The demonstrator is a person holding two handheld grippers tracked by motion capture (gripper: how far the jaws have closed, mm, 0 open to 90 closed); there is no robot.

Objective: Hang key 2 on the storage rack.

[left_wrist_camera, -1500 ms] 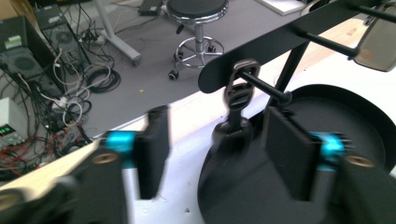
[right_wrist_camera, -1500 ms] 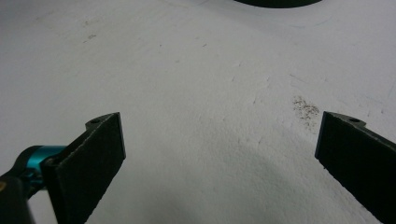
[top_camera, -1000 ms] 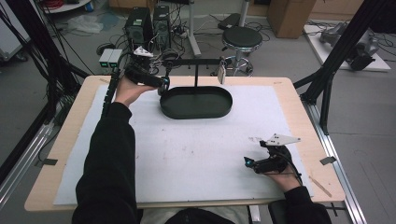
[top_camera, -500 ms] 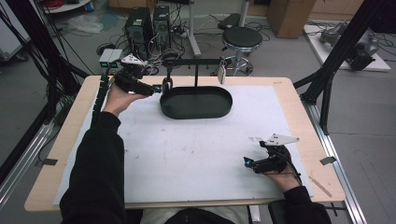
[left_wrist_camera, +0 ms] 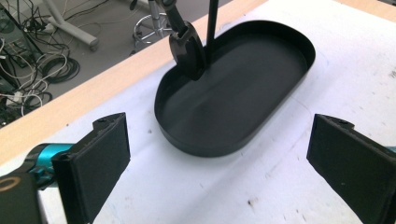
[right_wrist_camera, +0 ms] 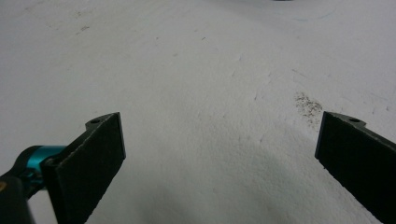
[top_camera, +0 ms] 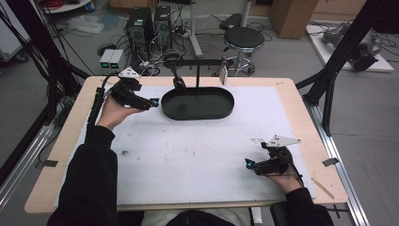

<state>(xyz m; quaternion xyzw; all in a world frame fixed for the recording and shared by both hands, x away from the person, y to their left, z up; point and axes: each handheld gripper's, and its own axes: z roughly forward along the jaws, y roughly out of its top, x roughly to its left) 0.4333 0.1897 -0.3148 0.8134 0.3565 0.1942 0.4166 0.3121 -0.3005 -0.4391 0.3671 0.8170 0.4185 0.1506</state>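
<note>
Left tongs (top_camera: 151,102) now back beside black tray (top_camera: 197,114), gaping.

The white mat (top_camera: 188,155) lies bare and broad between the two hands, open passage all across the table's middle. Toward the far edge the black oval tray (top_camera: 197,103) blocks the way, its upright post (left_wrist_camera: 212,28) and hanging black piece (left_wrist_camera: 187,51) standing over it.

One black oval tray (top_camera: 197,110), one stand (top_camera: 197,75), two hanging items, and two hand-held grippers.
</note>
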